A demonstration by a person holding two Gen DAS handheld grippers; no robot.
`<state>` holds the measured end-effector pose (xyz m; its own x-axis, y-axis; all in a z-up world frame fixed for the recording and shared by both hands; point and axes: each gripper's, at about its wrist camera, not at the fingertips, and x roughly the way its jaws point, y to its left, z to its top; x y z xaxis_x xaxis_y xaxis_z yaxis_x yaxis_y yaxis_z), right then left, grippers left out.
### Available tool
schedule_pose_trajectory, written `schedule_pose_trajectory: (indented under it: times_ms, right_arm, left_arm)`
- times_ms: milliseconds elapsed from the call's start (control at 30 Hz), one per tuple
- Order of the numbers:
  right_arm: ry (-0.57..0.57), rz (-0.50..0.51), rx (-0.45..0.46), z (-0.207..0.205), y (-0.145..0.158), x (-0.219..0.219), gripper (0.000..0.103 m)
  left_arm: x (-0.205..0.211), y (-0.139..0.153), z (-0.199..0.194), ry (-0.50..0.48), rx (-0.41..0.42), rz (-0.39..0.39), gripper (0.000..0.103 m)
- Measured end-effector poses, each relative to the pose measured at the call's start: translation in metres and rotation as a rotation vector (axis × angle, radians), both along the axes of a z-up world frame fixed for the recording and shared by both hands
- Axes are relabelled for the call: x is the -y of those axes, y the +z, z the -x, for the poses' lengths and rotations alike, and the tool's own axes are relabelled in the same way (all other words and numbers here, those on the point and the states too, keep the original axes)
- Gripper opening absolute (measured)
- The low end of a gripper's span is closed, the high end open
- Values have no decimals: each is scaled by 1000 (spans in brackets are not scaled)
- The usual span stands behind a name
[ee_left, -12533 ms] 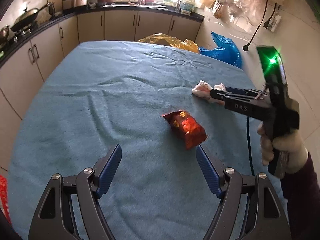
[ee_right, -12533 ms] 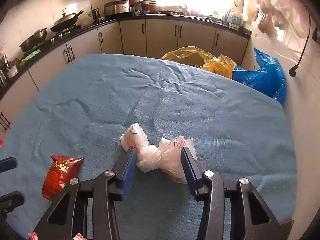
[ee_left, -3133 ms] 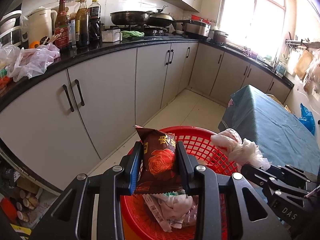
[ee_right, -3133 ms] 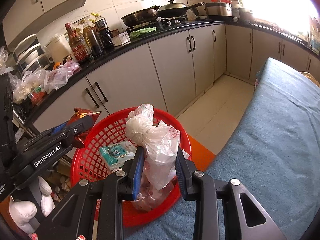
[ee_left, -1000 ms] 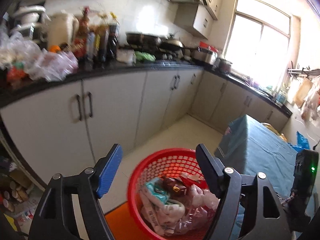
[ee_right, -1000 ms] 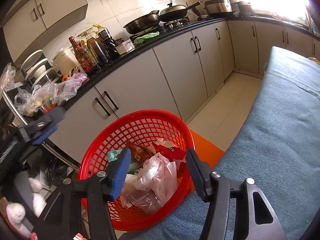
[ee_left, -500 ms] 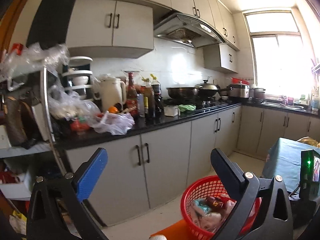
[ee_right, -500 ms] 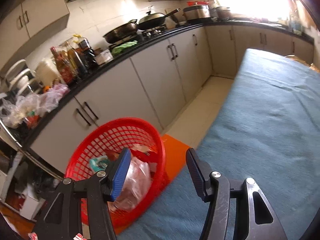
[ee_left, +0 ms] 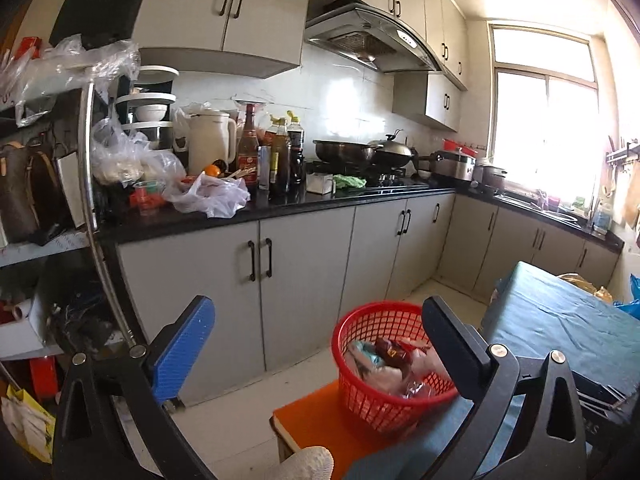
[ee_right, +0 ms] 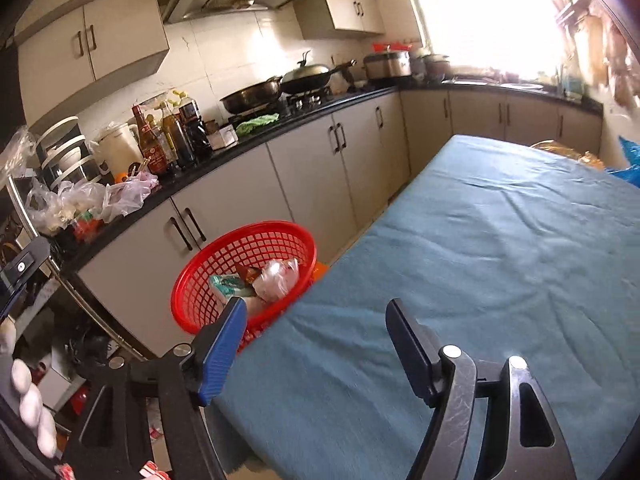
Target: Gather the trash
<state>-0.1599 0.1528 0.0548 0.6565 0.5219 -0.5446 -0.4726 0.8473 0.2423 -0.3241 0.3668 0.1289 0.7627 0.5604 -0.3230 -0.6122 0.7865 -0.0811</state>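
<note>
Blown-out window (ee_left: 544, 128) glare, fisheye-warped edges, slight blur.

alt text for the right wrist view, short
Open, empty right tongs hover over a table draped in blue cloth. Beside the table stands a red basket holding wrappers and a plastic bag, in front of grey kitchen cabinets.

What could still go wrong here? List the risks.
1. The red basket sits on an orange stool beside the blue-covered table; a knock from the left gripper or the right gripper could tip it.
2. The trash is heaped loosely inside; light wrappers could spill out.
</note>
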Motion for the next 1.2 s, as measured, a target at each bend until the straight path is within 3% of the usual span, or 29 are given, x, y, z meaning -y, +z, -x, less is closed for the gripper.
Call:
schedule_pose_trajectory:
  times_ms: [200,400,567,767,1200]
  right_arm:
    - [10,9,13,25,-3,13,79]
    - [17,61,59,44,-7,13,82]
    - [34,115,91,55,-12,5,82]
    - [49,163,129,61,-13,-2,85]
    - [69,186,113,58,-19,-12,85]
  left_arm:
    - [23,-8,13,8,-37,-26,103]
    - [43,-31,19,76,-170,-51,103]
    - [39,-47,21,82,-252,-12,103]
    - [37,-55,16,68,-281,5,103]
    - [32,-74,1,12,-340,56,103]
